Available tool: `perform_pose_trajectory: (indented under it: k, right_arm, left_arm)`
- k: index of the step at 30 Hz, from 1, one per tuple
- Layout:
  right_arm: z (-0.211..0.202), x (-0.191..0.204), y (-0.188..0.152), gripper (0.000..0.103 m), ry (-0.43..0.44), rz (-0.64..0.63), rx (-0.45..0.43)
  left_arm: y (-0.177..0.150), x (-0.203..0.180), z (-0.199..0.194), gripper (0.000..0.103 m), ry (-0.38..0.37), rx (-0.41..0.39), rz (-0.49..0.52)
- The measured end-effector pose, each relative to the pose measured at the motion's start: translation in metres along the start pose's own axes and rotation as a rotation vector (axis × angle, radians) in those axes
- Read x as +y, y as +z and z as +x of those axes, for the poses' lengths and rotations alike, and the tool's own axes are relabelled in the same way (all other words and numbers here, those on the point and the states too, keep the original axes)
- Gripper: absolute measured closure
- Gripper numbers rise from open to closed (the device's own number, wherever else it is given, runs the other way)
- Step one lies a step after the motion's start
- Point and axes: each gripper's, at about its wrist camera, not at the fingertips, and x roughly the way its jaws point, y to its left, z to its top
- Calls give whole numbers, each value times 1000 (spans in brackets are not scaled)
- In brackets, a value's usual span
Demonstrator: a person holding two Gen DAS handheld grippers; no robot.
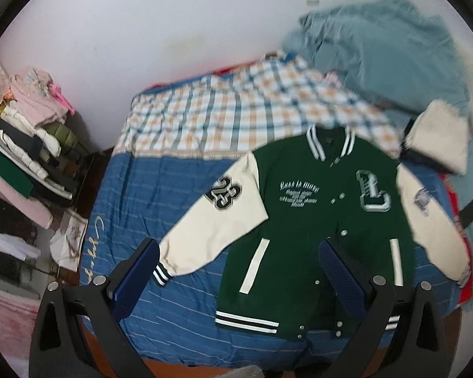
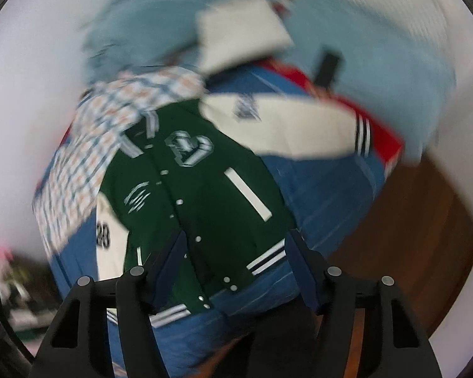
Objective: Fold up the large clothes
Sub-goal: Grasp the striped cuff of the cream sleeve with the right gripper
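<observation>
The jacket (image 1: pixel 312 220) is lying flat and face up on the blue striped bedspread (image 1: pixel 160 208), green body snapped shut, collar pointing toward the wall, both cream sleeves (image 1: pixel 217 214) spreading out and down to the sides. There's a "23" patch on one sleeve, a big "L" on the chest and striped ribbing at the hem and cuffs. Above the collar a plaid sheet (image 1: pixel 236 113) is covering the top of the bed, and a rumpled teal duvet (image 1: pixel 378 56) is piling up in the far corner with a folded cream garment (image 1: pixel 438 135) sitting just beside the jacket's shoulder. A small dark object (image 1: pixel 471 212) is lying near the far sleeve, can't tell what it is. Off the bed's side, a stack of clothes (image 1: pixel 31 145) is sitting against the wall. The left gripper (image 1: pixel 236 261) is hovering over the hem end, wide open with nothing in it, one finger over the sleeve cuff and one over the jacket front. The right gripper (image 2: pixel 233 252) is hanging over the hem corner, released too and holding nothing; that view is pretty motion-blurred.
</observation>
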Motion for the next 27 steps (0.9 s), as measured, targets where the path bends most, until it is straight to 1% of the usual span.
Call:
perform_pose_trajectory:
  k: [2, 3, 4, 5, 6, 7, 9, 11, 12, 14, 15, 16, 17, 19, 20, 21, 22, 23, 24, 26, 27]
  right_arm:
    - [49, -46, 13, 36, 13, 128, 24]
    - [80, -73, 21, 36, 16, 204, 38]
    - [100, -93, 28, 36, 29, 254, 42]
    - [127, -119, 36, 36, 52, 320, 42]
    - [147, -135, 41, 36, 64, 364, 41]
    - [174, -157, 49, 36, 72, 421, 37]
    - [221, -197, 65, 36, 92, 519, 12]
    - [256, -220, 80, 36, 105, 601, -3]
    - [275, -235, 89, 36, 128, 649, -21]
    - [307, -259, 107, 36, 145, 719, -53]
    - [323, -269, 118, 36, 157, 738, -79]
    - [332, -273, 128, 36, 156, 745, -83]
    - [342, -277, 139, 34, 151, 748, -92]
    - [352, -278, 157, 34, 122, 744, -107]
    - [353, -277, 164, 41, 96, 743, -124]
    - [351, -275, 168, 64, 77, 752, -135]
    - [347, -273, 174, 79, 65, 764, -150]
    - [341, -271, 179, 91, 106, 768, -172]
    - [332, -266, 194, 91, 115, 751, -197]
    - [312, -255, 219, 92, 103, 686, -256]
    - [299, -246, 241, 92, 84, 635, -304]
  left_arm:
    - [-3, -15, 30, 0, 31, 37, -3]
    - [-5, -28, 54, 0, 52, 65, -4]
    - [-7, -37, 70, 0, 69, 88, -4]
    - [-9, -46, 86, 0, 85, 112, -5]
    - [-11, -59, 110, 0, 100, 143, -9]
    - [-13, -67, 124, 0, 111, 162, -9]
    - [-17, -87, 161, 0, 140, 200, -1]
    - [-19, -102, 186, 0, 157, 226, 13]
    - [-21, -112, 202, 0, 166, 240, 21]
    - [-22, -127, 225, 0, 178, 254, 36]
    - [-20, -134, 235, 0, 182, 262, 42]
    - [-20, -142, 244, 0, 187, 268, 48]
    - [-20, -149, 252, 0, 186, 272, 53]
    - [-17, -165, 264, 0, 195, 283, 66]
    - [-16, -173, 269, 0, 191, 283, 75]
    - [-14, -180, 272, 0, 186, 283, 82]
    - [-11, -189, 276, 0, 175, 282, 90]
    - [-8, -198, 279, 0, 164, 279, 98]
    - [-6, -206, 281, 0, 152, 273, 108]
    - [-1, -223, 284, 0, 129, 253, 128]
    - [1, -230, 285, 0, 117, 241, 137]
